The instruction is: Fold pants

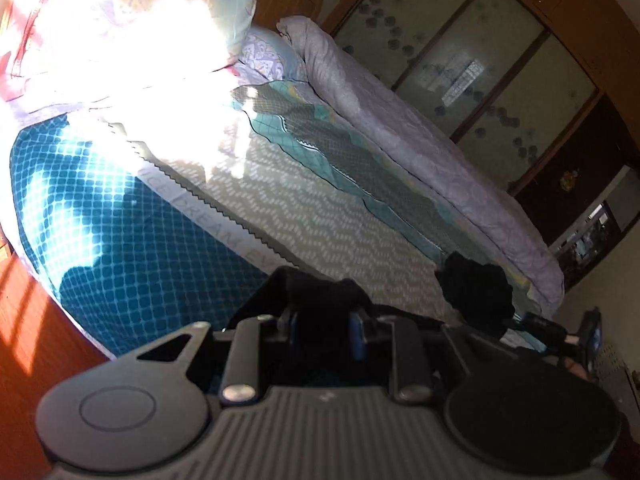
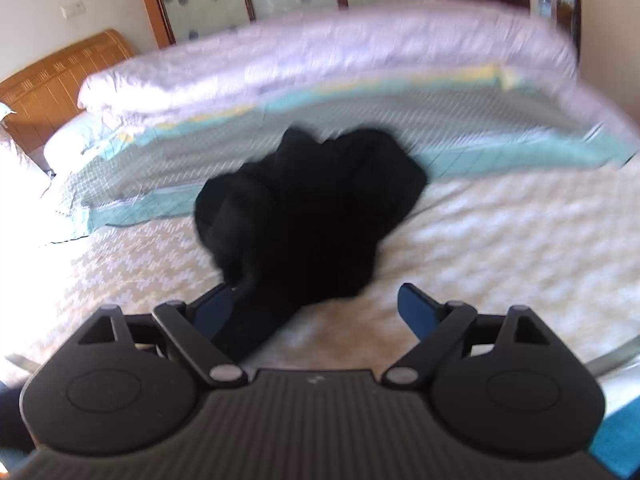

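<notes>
The black pants (image 2: 308, 216) lie crumpled in a heap on the patterned bed cover (image 2: 500, 248). My right gripper (image 2: 316, 308) is open just in front of the heap, and a strip of black cloth runs past its left finger (image 2: 212, 306). The view is blurred. My left gripper (image 1: 324, 320) is shut on a bunched end of the black pants (image 1: 316, 292), held over the bed's near edge. The rest of the heap (image 1: 476, 288) shows further right in the left wrist view, with the right gripper (image 1: 576, 336) beside it.
A rolled lilac quilt (image 2: 320, 52) and a teal-edged blanket (image 2: 460, 156) lie along the far side of the bed. Pillows (image 1: 140, 12) sit at the headboard (image 2: 56, 76). A wardrobe with glass doors (image 1: 472, 64) stands behind. The wooden floor (image 1: 28, 320) lies below the bed's edge.
</notes>
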Demonstrator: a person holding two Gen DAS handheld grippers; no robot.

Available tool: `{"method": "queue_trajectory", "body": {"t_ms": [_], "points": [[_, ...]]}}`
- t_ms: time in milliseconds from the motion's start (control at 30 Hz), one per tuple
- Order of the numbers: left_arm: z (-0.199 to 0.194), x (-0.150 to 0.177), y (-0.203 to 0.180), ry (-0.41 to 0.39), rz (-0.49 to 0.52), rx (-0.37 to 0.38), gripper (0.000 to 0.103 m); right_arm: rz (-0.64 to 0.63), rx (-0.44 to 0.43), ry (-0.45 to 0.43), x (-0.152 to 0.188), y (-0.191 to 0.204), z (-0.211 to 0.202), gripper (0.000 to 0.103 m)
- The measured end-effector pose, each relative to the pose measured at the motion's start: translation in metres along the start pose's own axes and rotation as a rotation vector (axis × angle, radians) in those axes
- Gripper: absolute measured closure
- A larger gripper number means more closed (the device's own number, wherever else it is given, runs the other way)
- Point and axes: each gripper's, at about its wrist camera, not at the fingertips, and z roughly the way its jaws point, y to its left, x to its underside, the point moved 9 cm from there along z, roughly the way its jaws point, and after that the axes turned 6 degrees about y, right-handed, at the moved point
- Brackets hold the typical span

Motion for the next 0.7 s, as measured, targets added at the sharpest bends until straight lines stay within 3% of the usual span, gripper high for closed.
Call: {"method": "queue_trajectory", "body": {"t_ms": [67,100,133,167,200,300,367,400,500,567,633,667,700], "points": [[0.0,0.004,-0.015,0.021,0.054,0.067,0.081,0.096,-0.022,0.084,0.005,0.008,0.039,0.012],[-0.003,0.004,-0.027,0.028,0.094,0.108,0.081,0.152,-0.024,0.127,0.013,0.011,0.054,0.018],[-0.004,0.006,-0.044,0.038,0.141,0.151,0.081,0.207,-0.03,0.169,0.021,0.011,0.069,0.031],[-0.013,0.009,-0.069,0.048,0.193,0.209,0.081,0.248,-0.038,0.188,0.027,0.013,0.073,0.062],[-0.019,0.011,-0.092,0.058,0.237,0.273,0.081,0.283,-0.062,0.192,0.029,0.012,0.072,0.076],[-0.023,0.026,-0.17,0.117,0.333,0.511,0.086,0.33,-0.118,0.103,0.011,-0.004,0.031,0.088],[-0.01,0.042,-0.216,0.166,0.403,0.588,0.085,0.294,-0.075,-0.036,-0.015,-0.03,-0.016,0.092],[0.001,0.052,-0.234,0.208,0.418,0.619,0.082,0.28,-0.062,-0.105,-0.027,-0.046,-0.042,0.1],[0.043,0.071,-0.264,0.373,0.427,0.65,0.066,0.221,0.036,-0.331,-0.06,-0.099,-0.132,0.1],[0.07,0.067,-0.262,0.435,0.442,0.63,0.065,0.193,0.131,-0.429,-0.071,-0.134,-0.182,0.093],[0.089,0.042,-0.264,0.401,0.457,0.613,0.06,0.182,0.182,-0.455,-0.071,-0.163,-0.212,0.071],[0.102,0.027,-0.264,0.36,0.458,0.594,0.055,0.193,0.162,-0.444,-0.066,-0.173,-0.217,0.037],[0.115,0.01,-0.262,0.313,0.449,0.567,0.048,0.217,0.12,-0.434,-0.058,-0.182,-0.22,0.025]]}}
